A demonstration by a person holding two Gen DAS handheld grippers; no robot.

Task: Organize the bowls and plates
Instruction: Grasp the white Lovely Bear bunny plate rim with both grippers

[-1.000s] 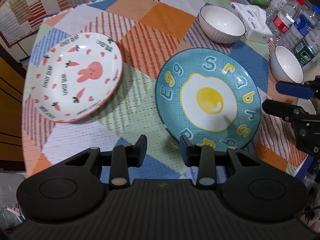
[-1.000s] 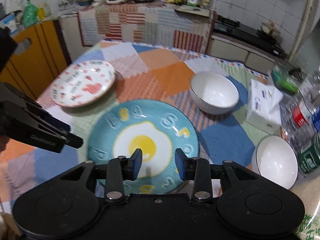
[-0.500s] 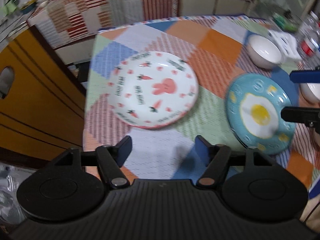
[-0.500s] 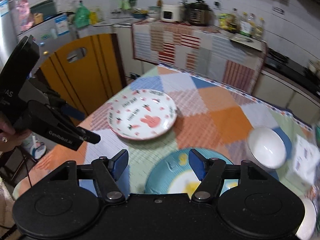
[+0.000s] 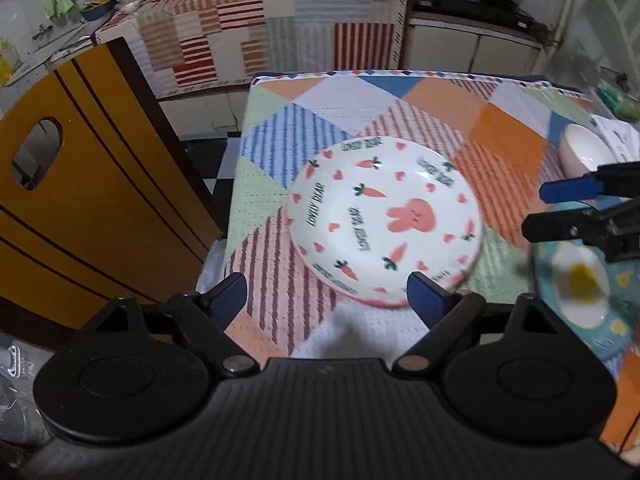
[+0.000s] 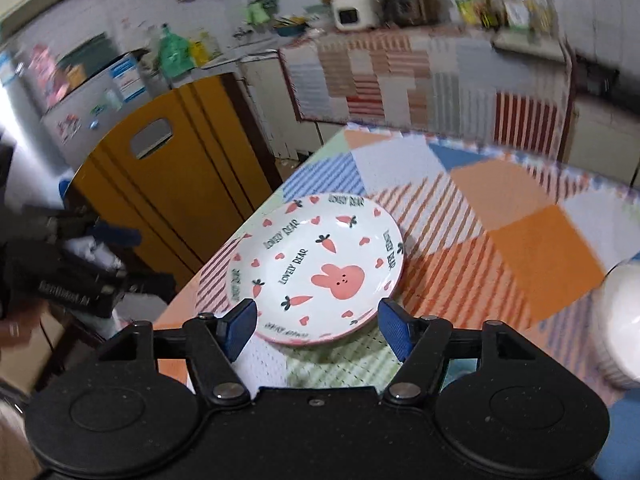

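A white plate with a pink rabbit and carrots (image 5: 384,224) (image 6: 316,264) lies near the left edge of the checked tablecloth (image 5: 500,128). My left gripper (image 5: 326,294) hangs over the plate's near rim, its jaws opening, with nothing between the pads. My right gripper (image 6: 317,322) is open above the same near rim, also empty; it shows at the right edge of the left wrist view (image 5: 538,211). A blue fried-egg plate (image 5: 580,292) lies to the right. A white bowl (image 5: 584,156) (image 6: 620,320) stands further right.
A yellow-orange panel with a handle hole (image 5: 100,220) (image 6: 168,184) stands close against the table's left edge. A white tissue box (image 5: 616,136) sits behind the bowl. A cloth-covered kitchen counter (image 5: 280,28) runs along the back wall.
Both grippers swung left from the egg plate to the rabbit plate. Both pairs of jaws went from narrow to wide apart.
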